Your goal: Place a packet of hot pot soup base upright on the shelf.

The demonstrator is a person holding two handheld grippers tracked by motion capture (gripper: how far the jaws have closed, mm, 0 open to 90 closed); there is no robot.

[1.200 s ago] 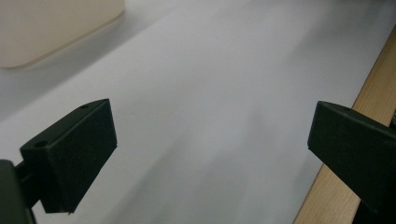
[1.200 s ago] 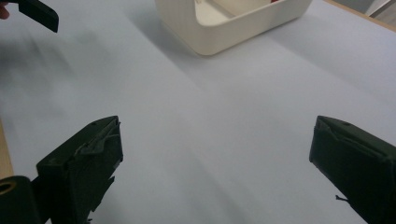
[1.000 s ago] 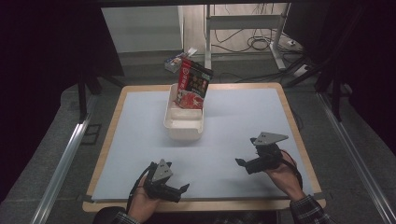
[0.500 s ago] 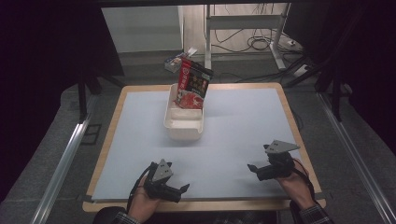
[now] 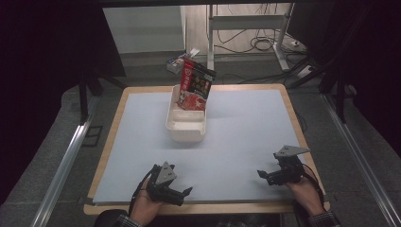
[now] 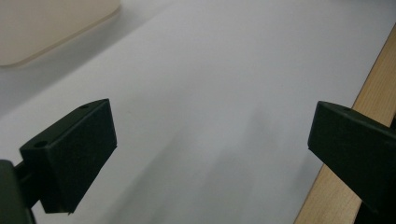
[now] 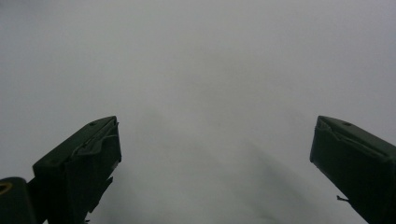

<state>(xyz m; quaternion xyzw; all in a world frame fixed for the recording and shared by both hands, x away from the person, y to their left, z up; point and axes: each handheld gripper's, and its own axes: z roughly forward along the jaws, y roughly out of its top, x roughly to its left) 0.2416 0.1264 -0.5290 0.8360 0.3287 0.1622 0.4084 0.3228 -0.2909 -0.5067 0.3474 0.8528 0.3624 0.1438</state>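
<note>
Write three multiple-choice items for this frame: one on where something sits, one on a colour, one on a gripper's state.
1. Where is the red snack packet?
A. Flat on the mat by the left gripper
B. Standing in the far end of the cream tray
C. On the floor beside the table

2. What colour is the mat on the table?
A. Pale blue-white
B. Green
C. Black

3. How does the right gripper stand?
A. Shut on the packet
B. Shut on nothing
C. Open, holding nothing

Answers: 1 B, the high view shows the packet upright in the tray's far end. 2 A, the mat looks pale throughout. 3 C, the right gripper view shows its jaws wide apart over bare mat.
</note>
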